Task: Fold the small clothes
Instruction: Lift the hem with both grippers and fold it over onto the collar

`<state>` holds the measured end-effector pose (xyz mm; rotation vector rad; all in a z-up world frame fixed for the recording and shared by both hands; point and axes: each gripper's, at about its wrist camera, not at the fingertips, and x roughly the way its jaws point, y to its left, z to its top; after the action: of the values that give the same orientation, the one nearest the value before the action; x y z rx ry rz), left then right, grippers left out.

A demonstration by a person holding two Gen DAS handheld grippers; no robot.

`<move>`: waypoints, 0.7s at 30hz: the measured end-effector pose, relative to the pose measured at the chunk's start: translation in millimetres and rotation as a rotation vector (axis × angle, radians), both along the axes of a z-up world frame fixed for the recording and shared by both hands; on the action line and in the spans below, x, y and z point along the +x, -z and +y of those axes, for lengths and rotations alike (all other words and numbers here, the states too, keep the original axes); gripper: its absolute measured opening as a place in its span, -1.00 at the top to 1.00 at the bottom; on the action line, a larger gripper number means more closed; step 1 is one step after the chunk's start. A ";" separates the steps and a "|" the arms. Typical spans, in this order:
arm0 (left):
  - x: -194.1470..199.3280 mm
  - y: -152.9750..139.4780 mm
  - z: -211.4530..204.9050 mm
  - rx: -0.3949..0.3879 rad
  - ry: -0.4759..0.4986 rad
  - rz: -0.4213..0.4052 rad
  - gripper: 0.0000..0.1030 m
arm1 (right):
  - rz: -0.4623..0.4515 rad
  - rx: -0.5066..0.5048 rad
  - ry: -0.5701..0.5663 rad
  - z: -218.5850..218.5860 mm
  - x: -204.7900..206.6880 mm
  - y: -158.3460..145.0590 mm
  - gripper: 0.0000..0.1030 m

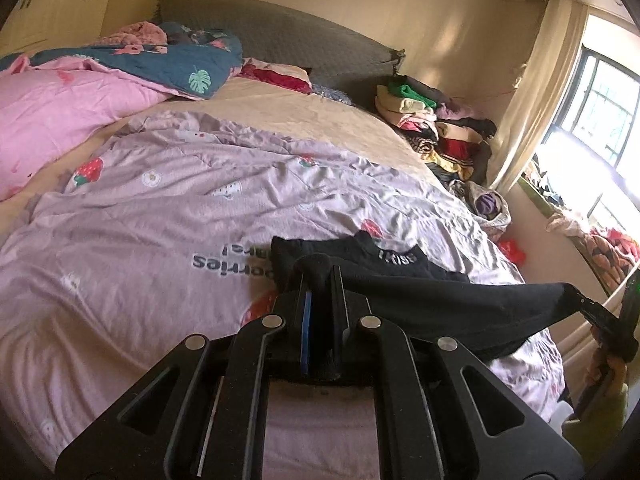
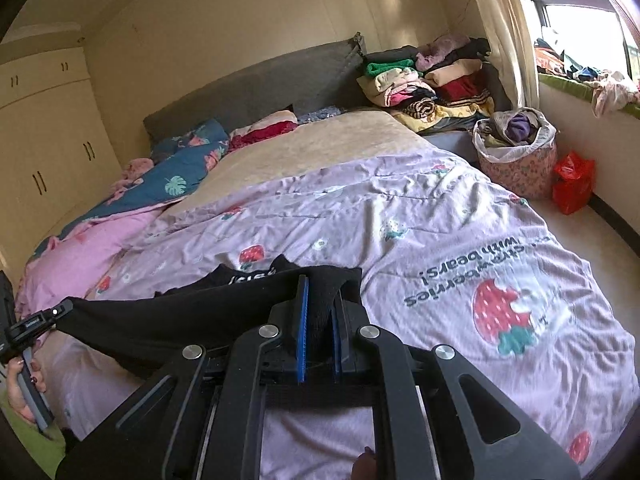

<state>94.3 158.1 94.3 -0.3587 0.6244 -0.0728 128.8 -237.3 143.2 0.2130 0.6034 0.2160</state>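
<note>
Black garment (image 1: 420, 304) print partly hidden by folds, unreadable; hand (image 2: 24, 396) cut off at edge.

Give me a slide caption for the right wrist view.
Right claw and left claw stretch a black garment above the strawberry quilt.

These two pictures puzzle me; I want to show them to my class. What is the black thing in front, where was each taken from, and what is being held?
Each picture comes from a camera on a hand-held gripper, looking along its two fingers. A person holds one in each hand. The left gripper shows in the left view, the right gripper in the right view. Both are shut on one black garment, stretched between them over a bed with a strawberry-print quilt. Folded clothes are piled by the headboard; a basket stands on the floor.
</note>
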 end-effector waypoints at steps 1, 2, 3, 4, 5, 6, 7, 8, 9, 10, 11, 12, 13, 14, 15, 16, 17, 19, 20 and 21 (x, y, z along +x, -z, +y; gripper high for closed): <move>6.1 1.8 0.8 0.001 -0.004 0.005 0.96 | 0.008 0.000 0.007 0.5 7.8 2.5 0.84; 11.8 4.1 1.7 0.001 -0.009 0.011 0.96 | 0.013 0.000 0.012 1.0 14.0 5.4 0.84; 17.0 6.4 3.1 -0.003 -0.010 0.018 0.96 | 0.020 -0.003 0.016 1.9 20.2 8.8 0.84; 21.8 8.6 3.5 -0.005 -0.013 0.023 0.96 | 0.029 -0.010 0.018 3.1 26.3 11.9 0.83; 26.2 11.1 4.3 -0.004 -0.017 0.027 0.96 | 0.035 -0.018 0.023 4.0 30.7 14.6 0.83; 31.3 13.3 4.6 -0.001 -0.018 0.033 0.96 | 0.043 -0.024 0.031 5.0 36.7 18.8 0.83; 37.9 16.5 4.8 0.004 -0.019 0.040 0.96 | 0.049 -0.031 0.034 6.2 41.6 22.1 0.83; 42.0 18.2 4.9 0.008 -0.020 0.045 0.96 | 0.054 -0.038 0.036 7.7 45.7 24.9 0.83; 47.8 21.2 4.4 0.014 -0.020 0.052 0.96 | 0.061 -0.045 0.043 8.7 51.2 29.1 0.83; 52.2 23.4 3.7 0.020 -0.021 0.058 0.96 | 0.069 -0.048 0.046 9.6 56.4 33.0 0.83; 57.2 26.1 3.4 0.025 -0.022 0.064 0.95 | 0.074 -0.050 0.048 9.8 59.0 35.0 0.83; 61.7 29.0 2.8 0.032 -0.022 0.069 0.95 | 0.080 -0.056 0.053 10.6 63.7 38.7 0.83; 67.7 33.3 2.6 0.038 -0.022 0.078 0.95 | 0.084 -0.062 0.055 11.8 66.8 41.4 0.83; 70.3 35.7 3.0 0.038 -0.022 0.082 0.95 | 0.089 -0.069 0.057 13.0 70.1 44.0 0.83; 74.5 40.0 3.5 0.037 -0.023 0.090 0.95 | 0.095 -0.076 0.060 14.2 74.2 48.4 0.83; 78.0 43.1 3.8 0.038 -0.024 0.096 0.95 | 0.099 -0.078 0.059 14.2 76.9 50.8 0.83; 81.7 47.2 3.9 0.038 -0.024 0.103 0.95 | 0.105 -0.080 0.060 15.1 79.2 53.6 0.83; 86.5 52.3 4.3 0.041 -0.025 0.112 0.95 | 0.115 -0.091 0.066 16.7 85.3 61.1 0.83; 89.2 55.8 4.2 0.042 -0.023 0.118 0.95 | 0.120 -0.095 0.068 17.5 87.5 64.2 0.83; 90.7 58.2 3.9 0.044 -0.023 0.121 0.95 | 0.124 -0.097 0.070 18.4 89.1 66.5 0.83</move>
<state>185.0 162.0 36.1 -0.3291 0.7408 -0.0157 217.9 -218.9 76.7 0.1544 0.7265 0.1058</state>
